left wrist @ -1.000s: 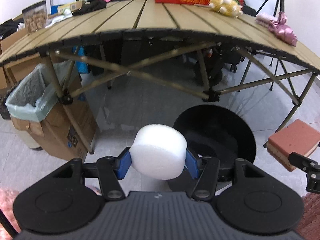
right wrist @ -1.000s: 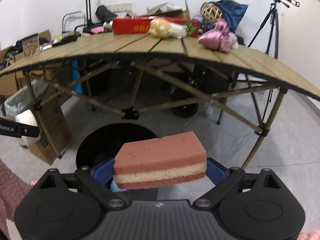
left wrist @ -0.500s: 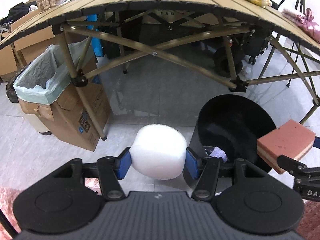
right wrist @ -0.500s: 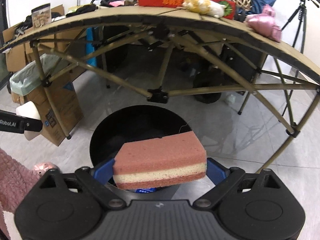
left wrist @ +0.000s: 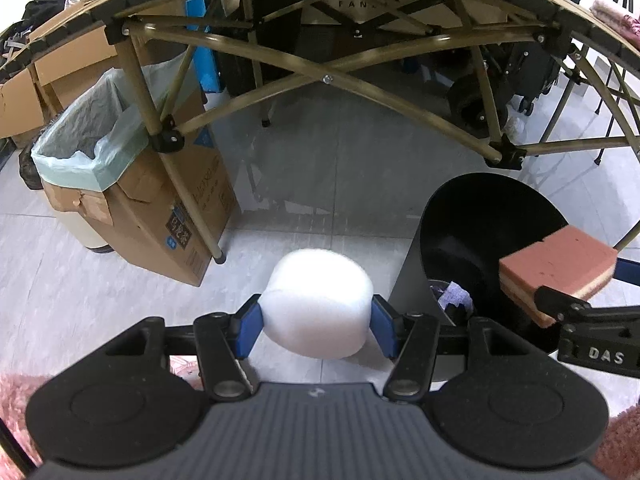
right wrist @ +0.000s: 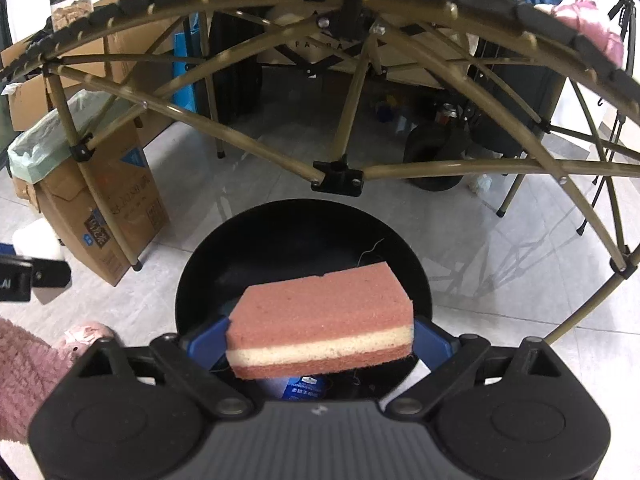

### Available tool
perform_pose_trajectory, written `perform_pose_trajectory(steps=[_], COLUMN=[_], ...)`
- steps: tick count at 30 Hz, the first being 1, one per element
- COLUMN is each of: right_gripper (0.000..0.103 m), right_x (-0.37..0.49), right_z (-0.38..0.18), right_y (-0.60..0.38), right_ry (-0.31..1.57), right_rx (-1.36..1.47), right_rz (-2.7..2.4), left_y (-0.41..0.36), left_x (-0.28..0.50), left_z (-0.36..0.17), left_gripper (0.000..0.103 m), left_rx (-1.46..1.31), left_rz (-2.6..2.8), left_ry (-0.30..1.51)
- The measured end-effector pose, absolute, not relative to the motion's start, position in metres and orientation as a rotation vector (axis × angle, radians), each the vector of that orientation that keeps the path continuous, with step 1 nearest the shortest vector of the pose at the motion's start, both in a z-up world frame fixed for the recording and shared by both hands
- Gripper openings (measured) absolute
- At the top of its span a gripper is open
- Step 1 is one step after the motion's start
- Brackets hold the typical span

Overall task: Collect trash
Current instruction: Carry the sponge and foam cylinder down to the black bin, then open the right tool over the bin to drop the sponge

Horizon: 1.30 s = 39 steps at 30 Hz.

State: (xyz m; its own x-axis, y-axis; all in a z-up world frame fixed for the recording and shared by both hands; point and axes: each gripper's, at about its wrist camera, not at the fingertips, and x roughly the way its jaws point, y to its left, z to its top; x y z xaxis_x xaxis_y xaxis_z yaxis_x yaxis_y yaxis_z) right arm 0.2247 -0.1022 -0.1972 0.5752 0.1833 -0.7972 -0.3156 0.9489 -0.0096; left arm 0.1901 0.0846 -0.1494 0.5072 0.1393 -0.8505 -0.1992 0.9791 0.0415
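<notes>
In the left wrist view, a brown cardboard box lined with a pale green plastic bag is seen at about nine o'clock, standing on the grey tiled floor against a leg of the folding table with a tan slatted top and olive metal struts, which arches across the twelve o'clock region. Just below centre, a white rounded foam block is gripped by the left gripper, its blue pads being pressed against both sides of the block, which is held over the floor just left of the bin. At three to four o'clock, a round black waste bin is seen with scraps of paper inside, and above its mouth a pink sponge with a cream middle layer is held by the right gripper, of which only one black finger is shown here. In the right wrist view, the left gripper's black finger and part of the white block appear at nine o'clock, with a fuzzy pink sleeve at about eight o'clock. The cardboard box is placed at ten o'clock. At centre, the sponge is clamped endwise between the right gripper's blue pads, directly above the bin's open mouth. The table frame spans the upper half, and a pink cloth bundle is seen on the tabletop at about two o'clock.
</notes>
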Motion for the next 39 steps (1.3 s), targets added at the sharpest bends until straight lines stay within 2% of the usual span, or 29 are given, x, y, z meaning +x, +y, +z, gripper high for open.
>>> perform_pose_trajectory(steps=[14, 16, 39], right_gripper=[0.097, 0.103, 0.103], right_x=[0.246, 0.247, 0.244], right_z=[-0.213, -0.213, -0.207], right_y=[-0.095, -0.097, -0.104], right_ry=[0.935, 0.941, 0.915], right_rx=[-0.136, -0.131, -0.146], right_rz=[0.296, 0.287, 0.265], left_y=[0.084, 0.083, 0.075], left_x=[0.193, 0.193, 0.194], left_z=[-0.157, -0.158, -0.160], left_gripper=[0.057, 0.057, 0.057], left_rx=[-0.053, -0.052, -0.028], left_rz=[0.215, 0.215, 0.199], left_ry=[1.049, 1.052, 1.055])
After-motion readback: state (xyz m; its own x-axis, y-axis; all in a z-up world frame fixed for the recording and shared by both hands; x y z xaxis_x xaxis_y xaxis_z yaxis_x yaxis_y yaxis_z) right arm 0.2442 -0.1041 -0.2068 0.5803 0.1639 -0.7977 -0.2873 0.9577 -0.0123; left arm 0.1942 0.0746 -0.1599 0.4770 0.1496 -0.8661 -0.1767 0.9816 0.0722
